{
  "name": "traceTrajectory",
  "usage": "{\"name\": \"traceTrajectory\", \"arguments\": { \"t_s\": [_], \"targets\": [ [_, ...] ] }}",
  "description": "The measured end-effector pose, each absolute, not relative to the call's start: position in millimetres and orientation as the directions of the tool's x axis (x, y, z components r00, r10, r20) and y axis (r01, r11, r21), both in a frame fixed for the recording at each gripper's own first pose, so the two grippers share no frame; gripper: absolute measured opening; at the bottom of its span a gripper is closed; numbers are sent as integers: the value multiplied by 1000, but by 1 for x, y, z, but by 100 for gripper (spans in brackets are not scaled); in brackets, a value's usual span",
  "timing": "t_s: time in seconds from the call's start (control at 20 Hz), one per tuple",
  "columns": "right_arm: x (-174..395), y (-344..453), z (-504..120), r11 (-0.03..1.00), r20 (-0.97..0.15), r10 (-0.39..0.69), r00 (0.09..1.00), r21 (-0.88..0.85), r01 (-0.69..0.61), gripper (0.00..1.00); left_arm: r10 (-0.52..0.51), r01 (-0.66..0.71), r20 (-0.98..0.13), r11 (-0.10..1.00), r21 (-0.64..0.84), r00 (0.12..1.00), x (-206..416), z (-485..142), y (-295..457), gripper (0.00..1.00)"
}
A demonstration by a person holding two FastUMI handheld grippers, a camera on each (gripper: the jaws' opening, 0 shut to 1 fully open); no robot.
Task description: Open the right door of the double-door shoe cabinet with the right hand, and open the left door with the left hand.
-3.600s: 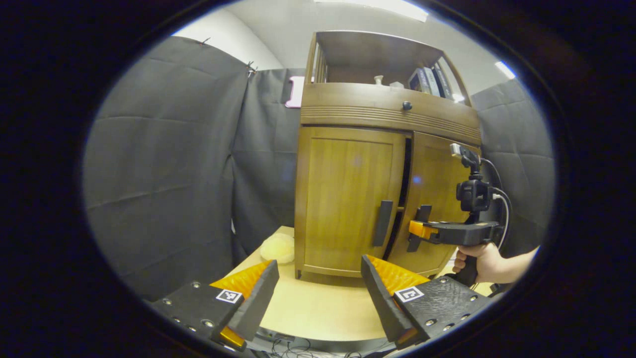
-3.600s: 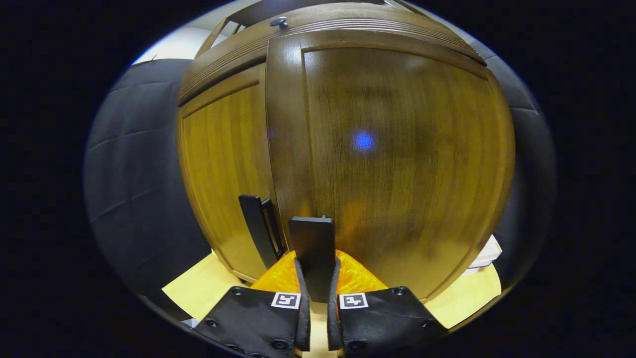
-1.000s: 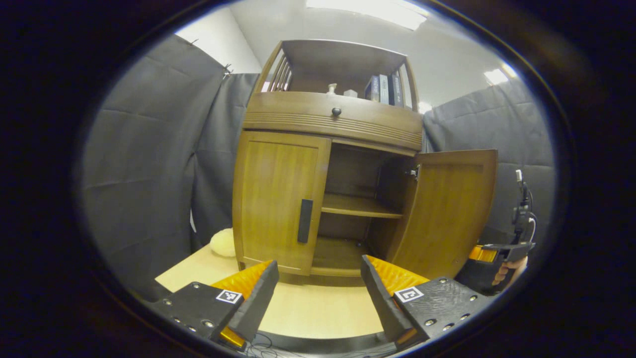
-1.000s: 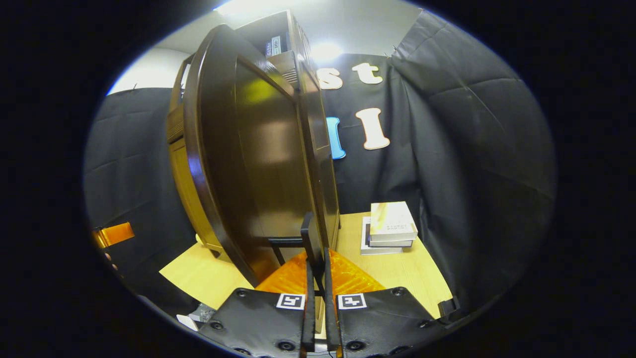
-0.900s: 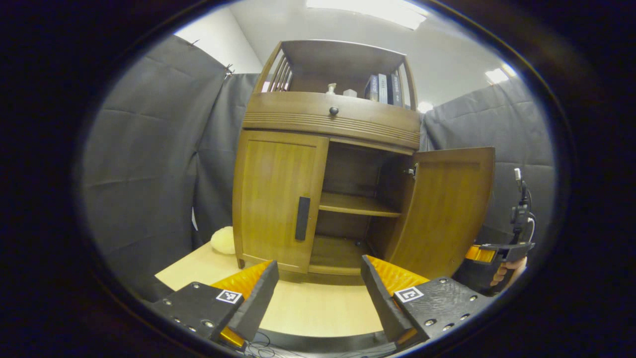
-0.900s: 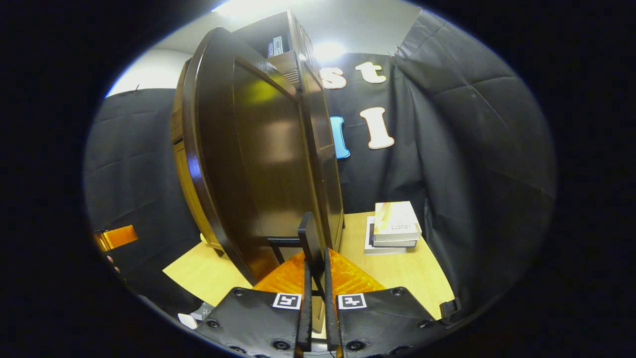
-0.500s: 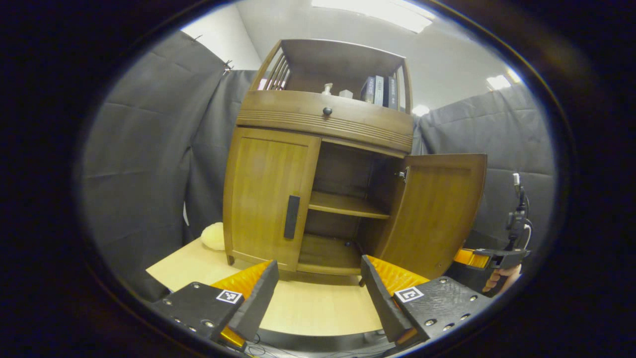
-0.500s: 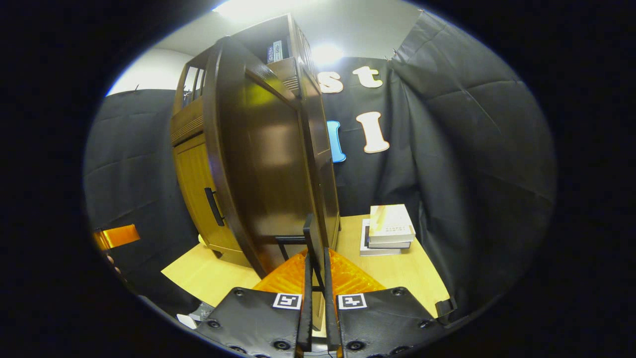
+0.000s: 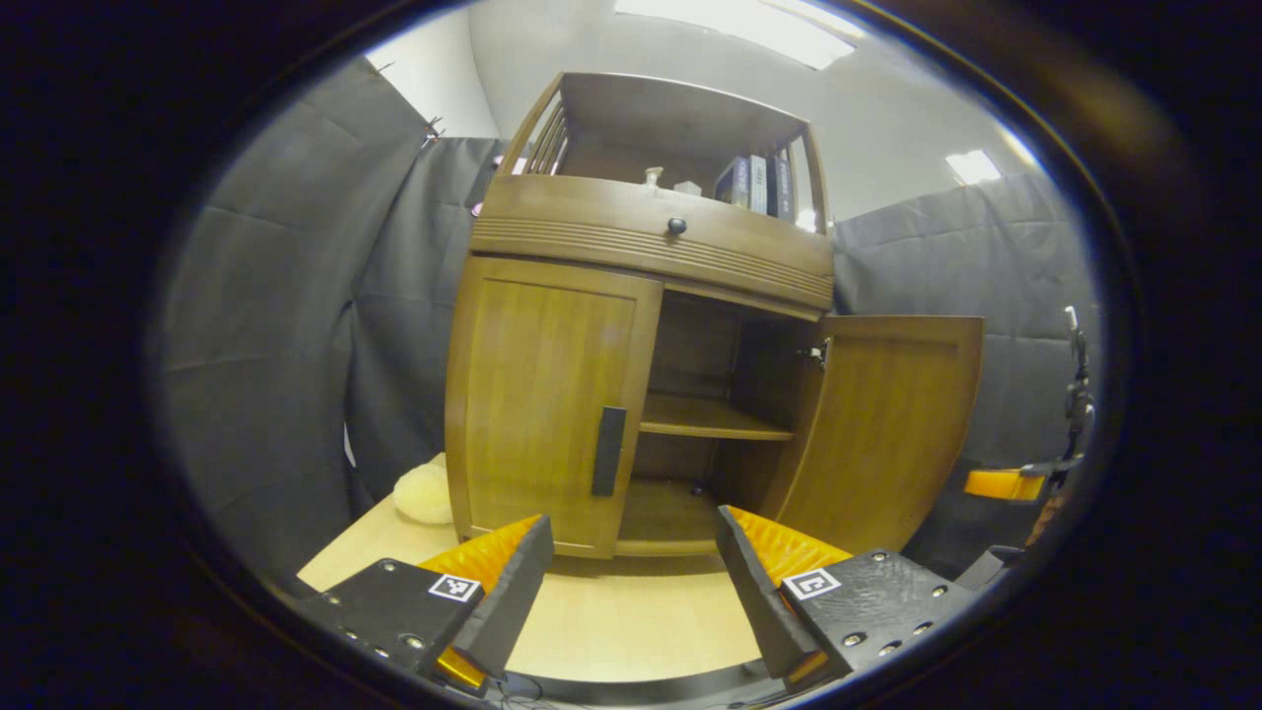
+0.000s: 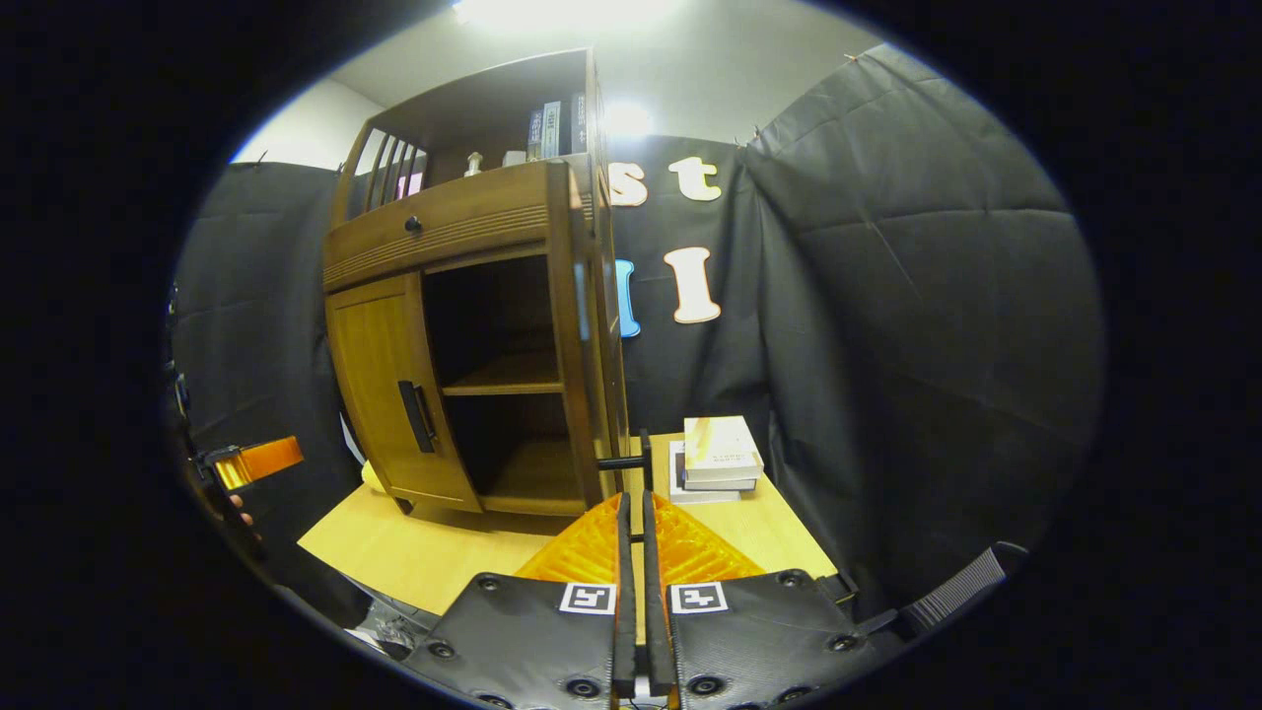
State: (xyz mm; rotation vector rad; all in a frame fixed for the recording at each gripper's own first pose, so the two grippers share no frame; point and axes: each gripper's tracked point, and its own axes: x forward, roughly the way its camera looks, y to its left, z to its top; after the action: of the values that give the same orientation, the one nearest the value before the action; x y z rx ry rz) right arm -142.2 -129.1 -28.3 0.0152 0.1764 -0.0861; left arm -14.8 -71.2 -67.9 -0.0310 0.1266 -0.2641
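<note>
Right door: the right door (image 9: 882,424) stood swung wide, seen edge-on in the right gripper view (image 10: 577,335); its inner face showed in the left gripper view, with the shelf (image 9: 710,419) and dark interior exposed beside it
Right gripper: the right gripper (image 10: 636,513) had its fingers drawn nearly together; the right door handle (image 10: 641,459) sat just ahead of the tips, and I could not tell whether both fingers pressed on it
Left door: the left door (image 9: 547,399) was shut against the cabinet (image 9: 651,232); its handle (image 9: 608,451) lay on the door's right edge, beyond the fingers
Left gripper: the left gripper (image 9: 631,562) was spread wide over the table (image 9: 631,621), grasping nothing, well short of the left door handle
Risk, right side: if the right gripper pulled away sideways while the handle was between its fingers, the door might be dragged back or wrenched past its hinge stop
Risk, left side: the left gripper looked aimed a little right of the handle; a straight advance would likely send a finger into the open compartment or against the door's edge instead of straddling the handle
Risk, table: a stack of books (image 10: 720,454) lay on the table just right of the open door; more swing might strike it
Change since 3.6 s ago: the right door was then barely ajar with the right gripper clamped on its handle; it had since swung fully open, and the left gripper had drawn closer to the cabinet, its fingers as wide apart as before
</note>
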Motion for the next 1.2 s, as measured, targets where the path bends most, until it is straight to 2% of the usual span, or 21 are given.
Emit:
{"name": "traceTrajectory", "arguments": {
  "t_s": [0.05, 0.25, 0.45, 0.55, 0.7, 0.8, 0.95, 1.1, 1.2],
  "targets": [
    [-148, -115, -23, 996, -164, -81, 983, 13, 85, 6, -261, 255, -119, 965, -63, 958, -13, -68, -67, 96],
    [-141, -54, -5, 999, -114, -53, 992, 6, 54, 6, -249, 233, -107, 962, -140, 963, -11, -68, -58, 95],
    [-122, 4, -3, 998, -96, 31, 995, 50, -26, 6, -271, 261, -98, 960, -104, 957, -6, -65, -54, 96],
    [-102, 20, -4, 998, -102, 63, 993, 36, -60, 2, -256, 250, -90, 966, -70, 962, -4, -57, -45, 96],
    [-76, 35, -7, 997, -92, 75, 993, 17, -73, 3, -262, 257, -74, 964, -71, 962, 2, -48, -47, 96],
    [-59, 39, -11, 996, -86, 89, 992, 25, -87, 3, -265, 261, -80, 964, -60, 961, 31, -46, -51, 96],
    [-32, 43, -19, 991, -100, 128, 987, 50, -124, 49, -262, 260, -78, 965, -28, 962, 60, -43, -62, 95],
    [-5, 34, -21, 993, -92, 114, 989, 49, -110, 95, -264, 263, -88, 964, -28, 960, 87, -49, -81, 94],
    [9, 26, -23, 994, -86, 103, 991, 40, -100, 92, -271, 270, -98, 963, -23, 958, 107, -52, -96, 95]
  ]
}}
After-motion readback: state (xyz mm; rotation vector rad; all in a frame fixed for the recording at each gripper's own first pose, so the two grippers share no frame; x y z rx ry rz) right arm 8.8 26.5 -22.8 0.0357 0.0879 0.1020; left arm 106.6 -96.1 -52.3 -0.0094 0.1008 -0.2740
